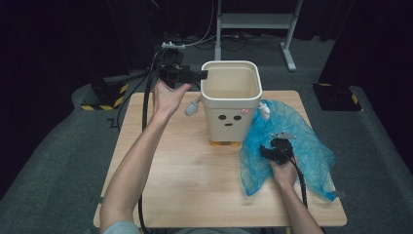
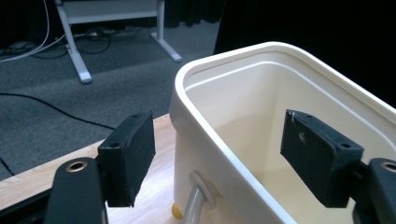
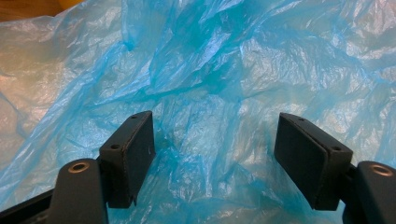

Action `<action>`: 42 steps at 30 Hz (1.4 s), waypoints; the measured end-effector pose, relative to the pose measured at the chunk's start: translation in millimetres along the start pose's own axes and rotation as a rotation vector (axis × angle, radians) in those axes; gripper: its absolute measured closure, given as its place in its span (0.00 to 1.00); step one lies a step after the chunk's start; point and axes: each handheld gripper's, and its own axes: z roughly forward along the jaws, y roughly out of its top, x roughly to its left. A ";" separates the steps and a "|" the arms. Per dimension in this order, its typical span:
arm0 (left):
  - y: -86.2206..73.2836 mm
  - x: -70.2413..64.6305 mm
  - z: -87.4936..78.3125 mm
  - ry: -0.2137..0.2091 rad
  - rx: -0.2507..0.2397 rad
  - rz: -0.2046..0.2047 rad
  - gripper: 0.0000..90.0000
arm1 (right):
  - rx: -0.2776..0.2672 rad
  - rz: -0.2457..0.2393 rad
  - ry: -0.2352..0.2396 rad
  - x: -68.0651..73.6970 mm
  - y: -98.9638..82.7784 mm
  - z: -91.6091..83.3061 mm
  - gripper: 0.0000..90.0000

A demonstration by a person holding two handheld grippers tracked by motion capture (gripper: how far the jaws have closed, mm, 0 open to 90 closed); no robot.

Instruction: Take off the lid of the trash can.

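Note:
A cream plastic bin (image 1: 230, 95) with a small face on its front stands upright at the back middle of the wooden table (image 1: 185, 175). My left gripper (image 1: 198, 75) hovers at the bin's left rim, open. In the left gripper view its jaws straddle the bin's wall (image 2: 219, 140) without touching it. A crumpled blue plastic bag (image 1: 302, 146) lies on the table right of the bin. My right gripper (image 1: 271, 152) sits over the bag, open, with the blue film (image 3: 210, 93) spread below its jaws.
The bin has small grey arms (image 1: 193, 107) and orange feet (image 1: 225, 143). A white metal stand (image 1: 253, 22) and cables lie on the grey floor behind the table. Yellow-black striped blocks (image 1: 104, 95) sit on the floor at the left.

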 end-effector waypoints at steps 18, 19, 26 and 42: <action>11.7 2.9 27.7 0.087 0.026 0.032 0.36 | -0.002 0.000 0.003 0.3 0.4 0.6 0.32; 12.8 2.9 28.4 0.093 0.026 0.033 0.37 | -0.001 0.001 0.002 0.2 0.4 0.6 0.32; 19.3 -2.6 36.6 0.125 0.039 0.071 0.43 | -0.003 -0.002 0.003 0.8 0.4 0.5 0.33; 28.5 -4.1 50.7 0.143 0.058 0.083 0.57 | -0.005 -0.008 0.003 0.9 0.4 0.5 0.33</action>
